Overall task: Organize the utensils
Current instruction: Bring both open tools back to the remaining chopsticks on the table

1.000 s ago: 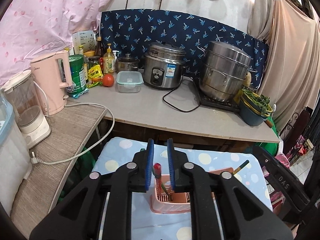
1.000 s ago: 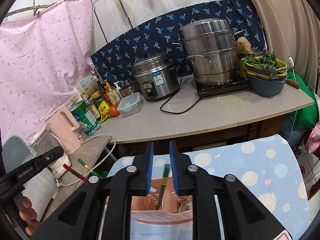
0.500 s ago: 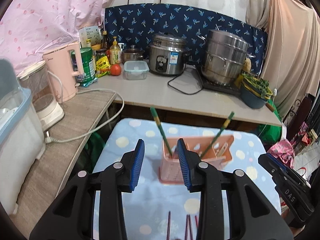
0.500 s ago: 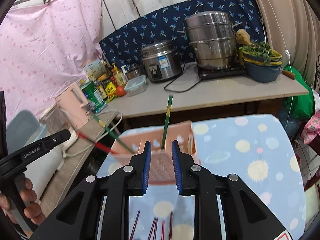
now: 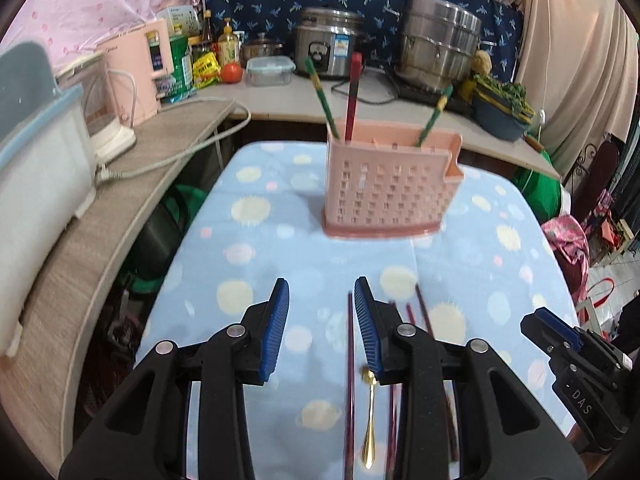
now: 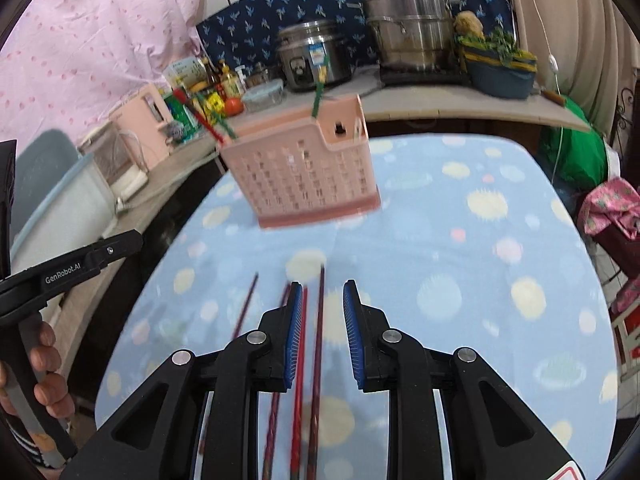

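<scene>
A pink slotted utensil holder (image 5: 390, 184) stands on the blue dotted cloth (image 5: 256, 264); it also shows in the right wrist view (image 6: 304, 172). Two green chopsticks (image 5: 322, 96) and a red one (image 5: 352, 96) stand in it. Several dark red chopsticks (image 6: 318, 360) and a gold spoon (image 5: 370, 420) lie on the cloth near me. My left gripper (image 5: 321, 328) is open and empty above them. My right gripper (image 6: 321, 328) is open and empty, with chopsticks lying under its jaws.
A counter (image 5: 280, 100) behind the cloth holds a rice cooker (image 5: 328, 50), steel pots (image 5: 440, 56), a pink kettle (image 5: 136, 72), bottles and a bowl of greens (image 5: 500, 108). A side shelf with a white appliance (image 5: 40, 168) runs along the left.
Both grippers have drawn back from the holder and opened wider. A red chopstick now stands in the holder. The chopsticks and spoon on the cloth have come into view.
</scene>
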### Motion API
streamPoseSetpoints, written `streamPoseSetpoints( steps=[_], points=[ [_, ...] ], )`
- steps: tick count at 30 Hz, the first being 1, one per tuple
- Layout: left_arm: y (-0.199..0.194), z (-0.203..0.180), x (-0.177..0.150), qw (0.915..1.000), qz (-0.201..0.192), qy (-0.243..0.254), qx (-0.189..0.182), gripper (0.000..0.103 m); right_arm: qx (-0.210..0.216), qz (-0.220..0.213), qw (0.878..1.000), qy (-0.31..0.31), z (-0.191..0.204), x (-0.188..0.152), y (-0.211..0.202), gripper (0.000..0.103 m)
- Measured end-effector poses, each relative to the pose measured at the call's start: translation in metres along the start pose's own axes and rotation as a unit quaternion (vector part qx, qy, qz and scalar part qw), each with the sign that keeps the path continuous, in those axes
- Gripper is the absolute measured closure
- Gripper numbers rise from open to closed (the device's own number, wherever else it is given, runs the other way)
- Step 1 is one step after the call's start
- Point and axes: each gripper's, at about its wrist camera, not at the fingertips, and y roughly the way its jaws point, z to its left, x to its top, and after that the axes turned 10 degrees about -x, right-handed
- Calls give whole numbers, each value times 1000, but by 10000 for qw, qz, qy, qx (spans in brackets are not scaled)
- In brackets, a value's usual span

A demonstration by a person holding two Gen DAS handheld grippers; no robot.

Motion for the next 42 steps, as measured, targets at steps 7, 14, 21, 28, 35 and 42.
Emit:
streamPoseSetpoints(
  steps=[7, 14, 21, 28, 35, 42],
  points=[
    [10, 9, -53, 9993, 338, -141, -44, 70, -93, 513, 9986, -71, -5, -58, 10, 81],
    [21, 8, -93, 9980, 631, -95, -40, 70, -129, 759, 9968, -229, 2, -95, 14, 81],
    [24, 9, -116, 9962, 857, -115, -67, 70, -154, 841, 9958, -342, 8, -108, 17, 81],
    [22, 9, -126, 9960, 882, -126, -103, 70, -132, 887, 9953, -377, 10, -116, 17, 81],
    [19, 3, -135, 9954, 936, -49, -195, 69, -127, 896, 9949, -450, 14, -119, 16, 83],
    [18, -1, -145, 9942, 1037, -2, -277, 66, -194, 886, 9947, -492, 14, -122, 17, 91]
  ],
)
